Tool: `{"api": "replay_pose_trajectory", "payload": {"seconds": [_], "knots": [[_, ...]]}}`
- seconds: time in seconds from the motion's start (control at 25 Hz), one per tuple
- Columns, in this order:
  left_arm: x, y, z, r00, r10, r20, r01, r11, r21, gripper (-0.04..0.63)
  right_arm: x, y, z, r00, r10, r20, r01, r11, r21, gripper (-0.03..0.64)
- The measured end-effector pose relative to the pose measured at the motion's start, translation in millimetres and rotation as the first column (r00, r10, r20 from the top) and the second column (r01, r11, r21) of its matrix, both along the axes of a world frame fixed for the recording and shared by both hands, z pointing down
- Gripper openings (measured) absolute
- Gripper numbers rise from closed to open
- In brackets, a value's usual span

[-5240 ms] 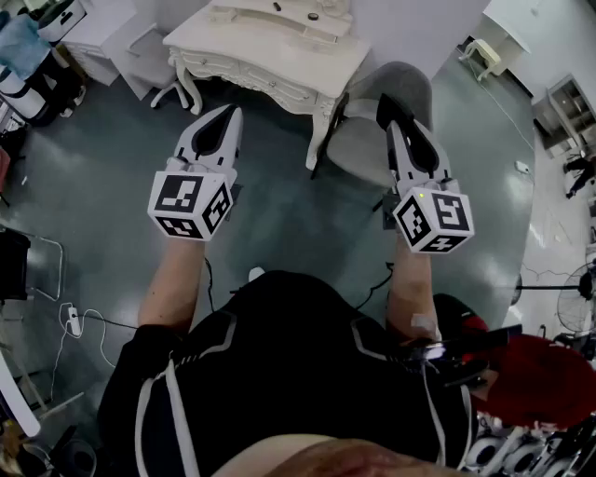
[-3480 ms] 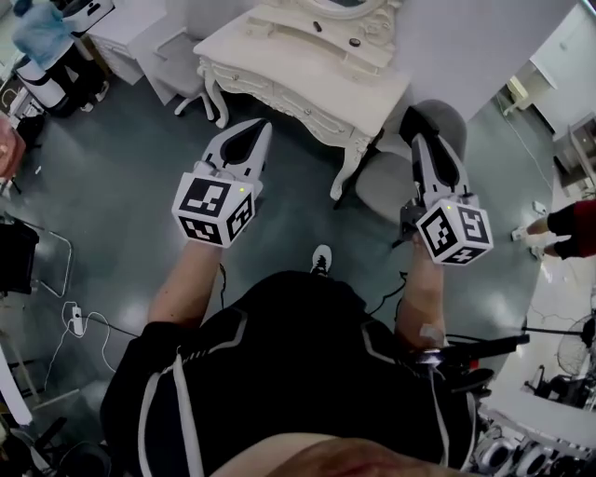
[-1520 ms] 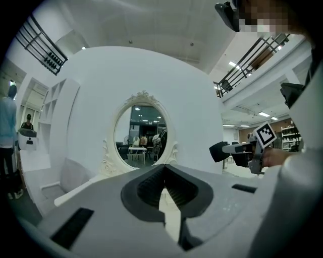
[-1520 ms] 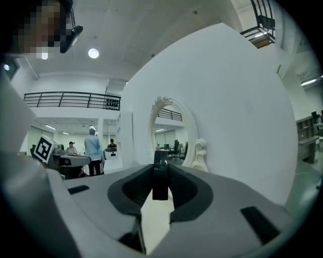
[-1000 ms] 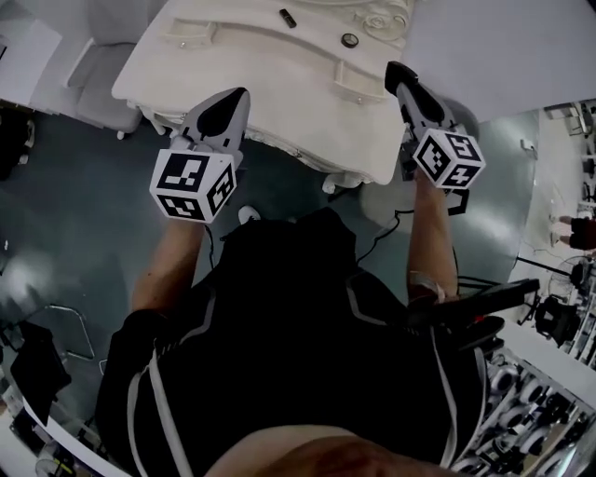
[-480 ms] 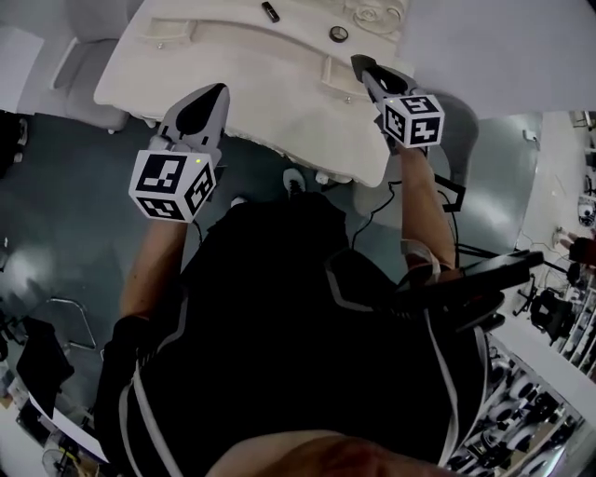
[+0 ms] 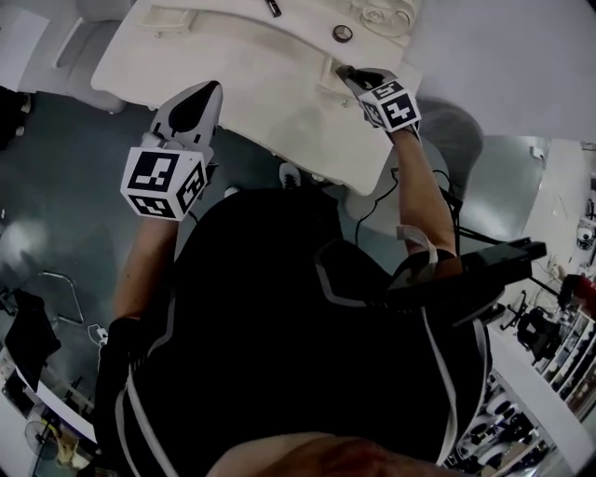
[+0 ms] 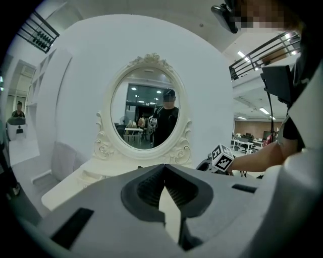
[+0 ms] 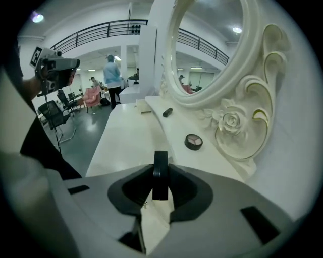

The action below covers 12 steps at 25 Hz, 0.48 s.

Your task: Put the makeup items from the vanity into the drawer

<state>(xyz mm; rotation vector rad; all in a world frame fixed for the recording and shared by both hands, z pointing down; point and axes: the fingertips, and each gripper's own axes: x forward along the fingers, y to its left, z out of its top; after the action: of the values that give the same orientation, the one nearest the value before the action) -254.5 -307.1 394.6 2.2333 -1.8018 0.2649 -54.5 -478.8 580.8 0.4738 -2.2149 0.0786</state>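
Observation:
The white vanity (image 7: 233,84) fills the top of the head view. An open round compact (image 7: 343,34) (image 9: 193,142) and a short black stick (image 7: 272,8) (image 9: 167,112) lie on its back shelf below the oval mirror (image 9: 212,45). My right gripper (image 7: 346,73) (image 9: 160,169) points down over the vanity's right side, at the small raised drawer unit (image 7: 328,67). It is shut on a thin black disc (image 9: 160,174), seen edge-on. My left gripper (image 7: 207,91) (image 8: 164,169) hovers at the vanity's front edge, shut and holding nothing.
A grey chair (image 7: 456,121) stands at the vanity's right end. The floor (image 7: 56,186) to the left is dark grey. In the left gripper view the mirror (image 8: 146,116) shows a person's reflection. A person in blue (image 9: 112,75) stands far off.
My right gripper has dropped and swung left over the vanity top, tilting downward. My left gripper has shifted slightly toward the vanity's front edge. The vanity now sits closer under me.

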Motion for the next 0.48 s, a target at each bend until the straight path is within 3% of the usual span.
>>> {"api": "replay_pose_trajectory", "payload": {"seconds": [0.2,0.48], "knots": [[-4,2,7,1.000,-0.011,0.009,0.011,1.000,-0.029,0.005,-7,0,30,0.986,-0.123,-0.113,0.120,0.992,-0.040,0.095],[-7,1,11,0.999,-0.043,0.018,0.044,0.998,-0.050,0.005,-11,-1,44,0.960,-0.210,-0.183,0.200,0.977,-0.075,0.095]]}}
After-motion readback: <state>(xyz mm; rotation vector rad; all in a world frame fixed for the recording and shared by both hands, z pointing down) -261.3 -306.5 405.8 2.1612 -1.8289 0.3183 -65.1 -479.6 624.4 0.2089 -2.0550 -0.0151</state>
